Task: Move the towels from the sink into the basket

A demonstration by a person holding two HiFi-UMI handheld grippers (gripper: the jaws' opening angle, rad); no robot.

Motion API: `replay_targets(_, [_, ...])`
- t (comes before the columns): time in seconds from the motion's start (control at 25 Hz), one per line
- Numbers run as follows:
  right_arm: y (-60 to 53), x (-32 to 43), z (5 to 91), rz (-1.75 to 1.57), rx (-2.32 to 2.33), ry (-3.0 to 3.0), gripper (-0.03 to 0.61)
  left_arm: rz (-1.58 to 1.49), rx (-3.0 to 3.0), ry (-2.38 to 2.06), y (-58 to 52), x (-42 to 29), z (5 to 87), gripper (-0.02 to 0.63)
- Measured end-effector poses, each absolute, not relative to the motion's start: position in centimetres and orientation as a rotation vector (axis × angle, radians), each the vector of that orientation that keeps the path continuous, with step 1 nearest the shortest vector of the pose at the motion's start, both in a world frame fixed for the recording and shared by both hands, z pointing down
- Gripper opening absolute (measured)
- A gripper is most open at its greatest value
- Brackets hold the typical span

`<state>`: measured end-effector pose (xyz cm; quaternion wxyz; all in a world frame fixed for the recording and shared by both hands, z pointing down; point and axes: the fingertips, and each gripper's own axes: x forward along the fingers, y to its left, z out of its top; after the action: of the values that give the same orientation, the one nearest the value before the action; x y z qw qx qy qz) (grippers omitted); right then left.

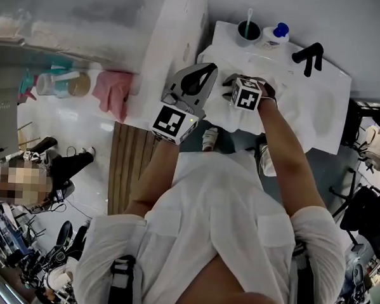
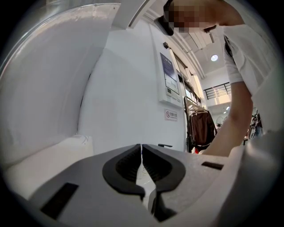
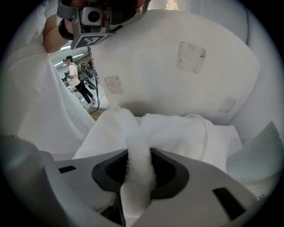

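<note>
My left gripper (image 2: 142, 165) faces a bare white wall (image 2: 124, 97), jaws together on nothing; only the head view shows it at the left edge of the sink (image 1: 333, 86). My right gripper (image 3: 140, 174) has its jaws clamped on a fold of the white towel (image 3: 182, 133) lying in the sink, a grip the head view hides.

Colours: towel (image 3: 177, 133) plain white, looped pile, no print. sink (image 1: 319, 104) white; faucet (image 1: 307, 57) black. bottle (image 1: 274, 37) white with blue cap. cloth (image 1: 114, 90) pink. left gripper (image 2: 142, 170) and right gripper (image 3: 141, 177) grey, black inner faces; marker cube (image 1: 249, 94) black-and-white squares.
</note>
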<state>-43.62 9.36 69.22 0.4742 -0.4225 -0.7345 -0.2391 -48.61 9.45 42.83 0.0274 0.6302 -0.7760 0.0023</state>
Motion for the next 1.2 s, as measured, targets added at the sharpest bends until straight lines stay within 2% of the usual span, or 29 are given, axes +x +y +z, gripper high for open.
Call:
replay_targets(0.12, [9.5, -43.5, 69.2, -0.582, -0.997, -1.832, 0.108, 0.013, 1.955, -2.392, 9.4, -48.6, 42.8, 0.017])
replay_targets(0.32, [9.7, -43.2, 69.0, -0.614, -0.907, -1.910, 0.083, 0.007, 1.960, -2.389, 9.6, -48.5, 42.9, 0.017])
replay_targets(1.2, [7.7, -39.7, 58.5, -0.474, -0.413, -2.445, 0.080, -0.009, 2.110, -2.317, 6.9, -47.0, 40.6, 0.017])
